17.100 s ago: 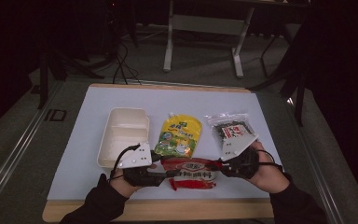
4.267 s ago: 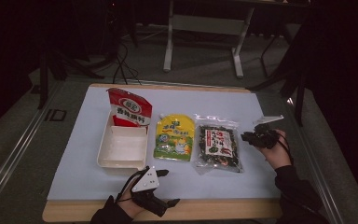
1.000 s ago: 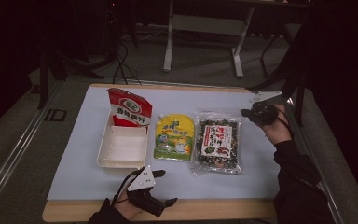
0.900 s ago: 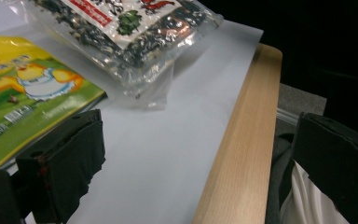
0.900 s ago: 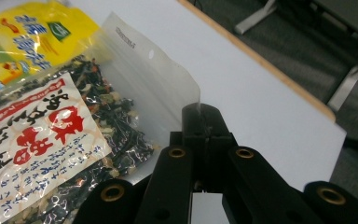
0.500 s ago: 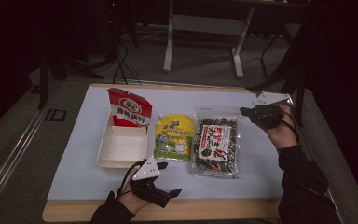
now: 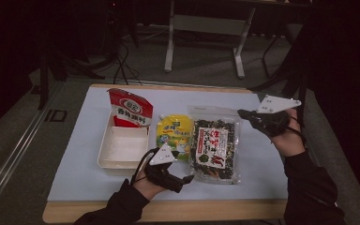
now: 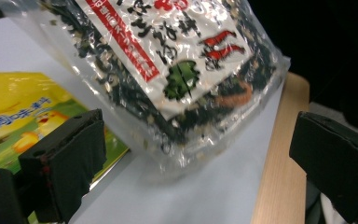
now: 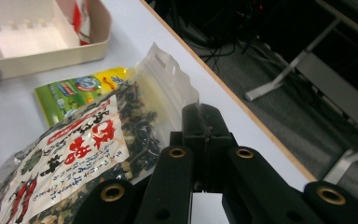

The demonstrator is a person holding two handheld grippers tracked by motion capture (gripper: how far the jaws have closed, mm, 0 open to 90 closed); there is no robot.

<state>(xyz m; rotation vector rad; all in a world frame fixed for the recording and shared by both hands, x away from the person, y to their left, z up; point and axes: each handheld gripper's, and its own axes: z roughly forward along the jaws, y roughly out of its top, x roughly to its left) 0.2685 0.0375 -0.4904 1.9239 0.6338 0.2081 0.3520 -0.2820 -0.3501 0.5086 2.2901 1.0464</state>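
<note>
Seaweed bag (image 7: 214, 149): long axis runs from you to the far edge, top corner lifted | your right gripper (image 7: 243, 114) is clamped on that far corner | your left gripper (image 8: 191, 163) gapes wide at its near edge, nothing held.

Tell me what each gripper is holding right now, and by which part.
The right gripper is shut on the seaweed bag, pinching its clear top corner. The left gripper is open, holding nothing, with the bag's bottom end in front of its jaws.
</note>
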